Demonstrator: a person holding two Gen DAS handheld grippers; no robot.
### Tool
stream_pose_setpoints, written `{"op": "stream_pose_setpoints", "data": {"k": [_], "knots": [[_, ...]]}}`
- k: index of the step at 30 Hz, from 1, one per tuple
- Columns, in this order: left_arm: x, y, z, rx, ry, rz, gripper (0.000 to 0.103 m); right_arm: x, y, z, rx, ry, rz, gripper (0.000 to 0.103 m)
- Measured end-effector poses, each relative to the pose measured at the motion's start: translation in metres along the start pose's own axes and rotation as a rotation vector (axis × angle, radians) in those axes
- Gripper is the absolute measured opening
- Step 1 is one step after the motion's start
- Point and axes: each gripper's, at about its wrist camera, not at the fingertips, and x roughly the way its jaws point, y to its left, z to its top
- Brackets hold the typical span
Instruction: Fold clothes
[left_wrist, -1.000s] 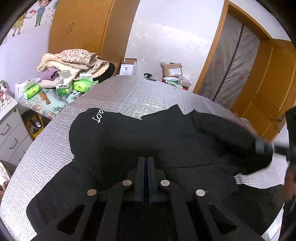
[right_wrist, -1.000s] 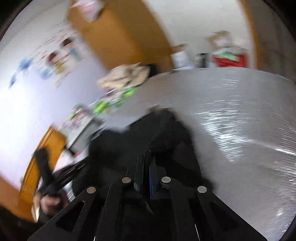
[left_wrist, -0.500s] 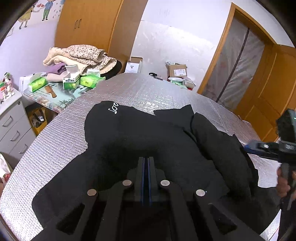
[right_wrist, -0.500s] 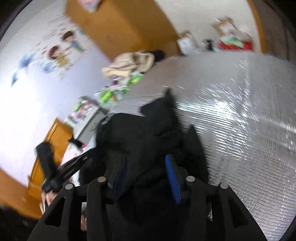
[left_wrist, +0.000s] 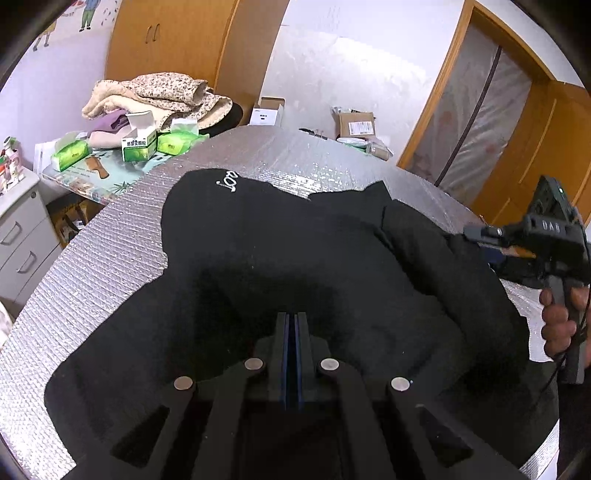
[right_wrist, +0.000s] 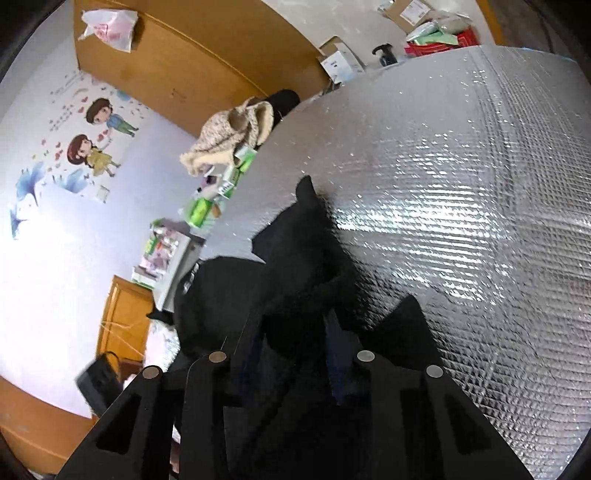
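On the tabletop: I see the black garment (left_wrist: 280, 258) spread over the silver quilted cover (left_wrist: 110, 251), white lettering near its far edge, one sleeve folded in over the body on the right.
Left claw (left_wrist: 291, 321): jaws pressed together, low over the garment's near part; I cannot tell whether any cloth is pinched between them.
Right claw (right_wrist: 295, 332): jaws apart and closing, dark cloth lying between them; pads do not look pressed onto it.
Right hand (left_wrist: 559, 321): left view shows fingers round the claw's handle at the garment's right edge.
Surroundings: pile of folded blankets (left_wrist: 155, 96), green tissue boxes (left_wrist: 138, 146) on a side desk beyond the far left edge, cardboard boxes (left_wrist: 356, 123) on the floor past the far edge, grey drawer unit (left_wrist: 18, 229) at left.
In the way: my own claw frames cover the near cloth in both views.
Hard to make out: black on black, so folds and the hem hardly read; right view is tilted and slightly blurred.
View differences: only the left view shows the lettering and the wooden door (left_wrist: 517, 155); only the right view shows the cartoon wall stickers (right_wrist: 96, 140) in full.
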Motion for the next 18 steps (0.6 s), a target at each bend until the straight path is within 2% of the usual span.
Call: {"op": "stream_pose_setpoints", "data": {"k": [2,4,6,11,18], "knots": [[0.0,0.0,-0.001,0.002,0.002,0.001,0.002,0.004,-0.003,0.005,0.022,0.01,0.011,0.034],[-0.001,-0.001,-0.001,0.005,0.003,0.001,0.002,0.012,-0.005,0.01,0.027,0.016,0.006,0.03],[-0.001,-0.001,-0.002,0.007,0.005,0.002,0.002,0.009,-0.003,0.01,0.004,-0.002,0.008,0.007],[-0.002,-0.002,-0.002,0.013,0.008,0.004,0.002,-0.013,0.001,0.013,-0.03,-0.1,0.004,0.006],[-0.004,-0.003,0.001,0.016,-0.001,-0.003,0.002,-0.108,-0.02,0.019,0.005,-0.354,-0.099,0.006]]}}
